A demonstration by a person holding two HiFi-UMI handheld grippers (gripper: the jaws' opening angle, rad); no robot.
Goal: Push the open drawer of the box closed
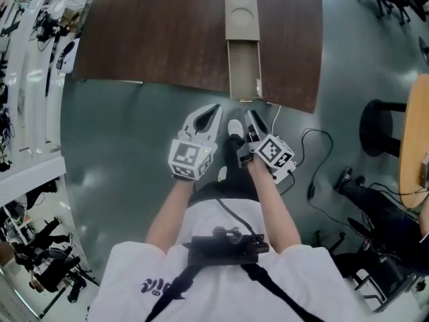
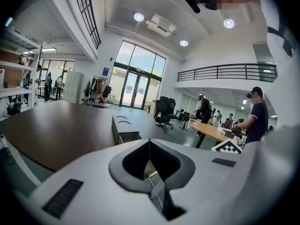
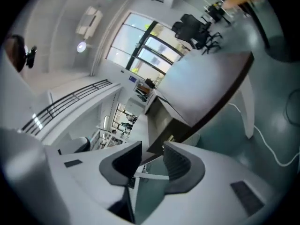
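A tan box [image 1: 241,11] lies on the dark brown table [image 1: 154,39], its open drawer [image 1: 244,69] pulled out to the table's near edge. Both grippers hang over the floor just short of that edge. My left gripper [image 1: 214,108] is shut with nothing in it, below and left of the drawer front. My right gripper [image 1: 253,116] is open and empty, right below the drawer front. In the left gripper view the shut jaws [image 2: 149,141] point at the box [image 2: 119,124] and drawer [image 2: 129,136]. The right gripper view shows parted jaws [image 3: 153,152] under the box [image 3: 157,118].
A white cable [image 1: 276,116] hangs from the table edge by the drawer, and a black cable [image 1: 314,173] lies on the floor. A black stool [image 1: 382,127] and a light wooden table [image 1: 414,139] stand at the right. Shelving [image 1: 27,79] lines the left. Office chairs [image 2: 164,112] and people [image 2: 257,121] are far off.
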